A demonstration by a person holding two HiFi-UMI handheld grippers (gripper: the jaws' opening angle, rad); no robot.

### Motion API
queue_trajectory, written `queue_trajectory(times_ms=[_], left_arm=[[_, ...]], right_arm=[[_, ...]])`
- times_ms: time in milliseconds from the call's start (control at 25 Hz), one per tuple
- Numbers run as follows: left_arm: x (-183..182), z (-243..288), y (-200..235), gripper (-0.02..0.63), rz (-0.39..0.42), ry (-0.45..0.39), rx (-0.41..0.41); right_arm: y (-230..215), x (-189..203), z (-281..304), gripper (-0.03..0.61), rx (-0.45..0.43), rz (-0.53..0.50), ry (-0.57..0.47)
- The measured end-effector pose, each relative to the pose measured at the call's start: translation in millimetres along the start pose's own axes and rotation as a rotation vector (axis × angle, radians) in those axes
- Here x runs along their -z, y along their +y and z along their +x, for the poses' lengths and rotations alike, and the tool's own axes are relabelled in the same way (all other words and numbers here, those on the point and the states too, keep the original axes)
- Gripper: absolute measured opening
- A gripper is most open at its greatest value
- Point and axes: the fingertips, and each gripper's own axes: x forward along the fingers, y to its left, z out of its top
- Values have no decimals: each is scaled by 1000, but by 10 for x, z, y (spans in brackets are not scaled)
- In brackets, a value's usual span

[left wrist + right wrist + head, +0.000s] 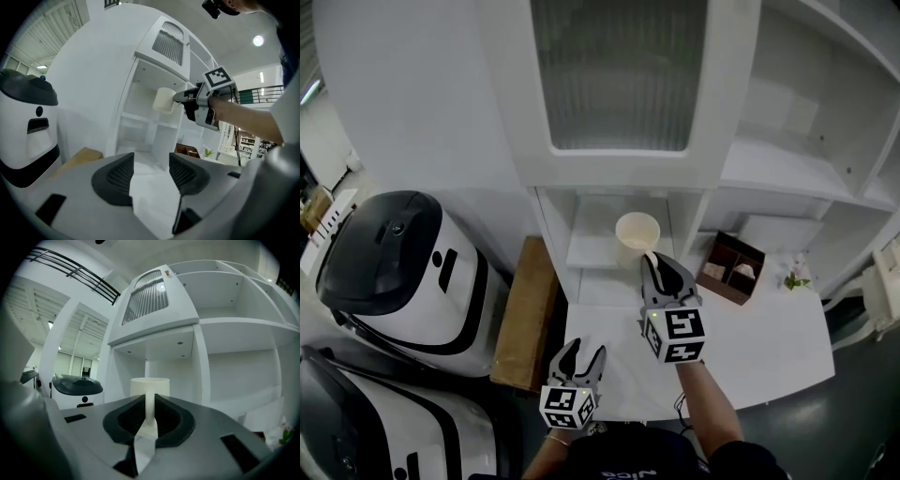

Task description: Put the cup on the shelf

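A cream cup [637, 230] hangs in the air in front of the low shelf opening [592, 251] of the white cabinet. My right gripper [654, 259] is shut on the cup's handle. In the right gripper view the handle [149, 404] stands pinched between the dark pads, and the cup body [150, 385] is just beyond them. The left gripper view shows the cup [164, 100] held up before the shelf by the right gripper [186, 97]. My left gripper [581, 354] is low near the table's front edge. It is open, with nothing between its fingers [116, 179].
A brown divided box [729, 267] and a small plant [795, 278] stand on the white table [769, 347] at the right. A wooden slab [525, 314] leans left of the cabinet. Two white and black machines [394, 267] fill the left side. Upper shelves [797, 159] lie to the right.
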Motion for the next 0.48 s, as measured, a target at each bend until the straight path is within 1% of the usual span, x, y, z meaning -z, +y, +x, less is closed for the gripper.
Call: queue_trajectory(times_ms=[280, 480], left_arm=[[-2, -36, 124, 232, -13, -2, -36], [-11, -87, 263, 232, -24, -6, -74]], right_arm=[[-45, 1, 302, 52, 3, -14, 11], [-114, 53, 498, 52, 23, -15, 27]])
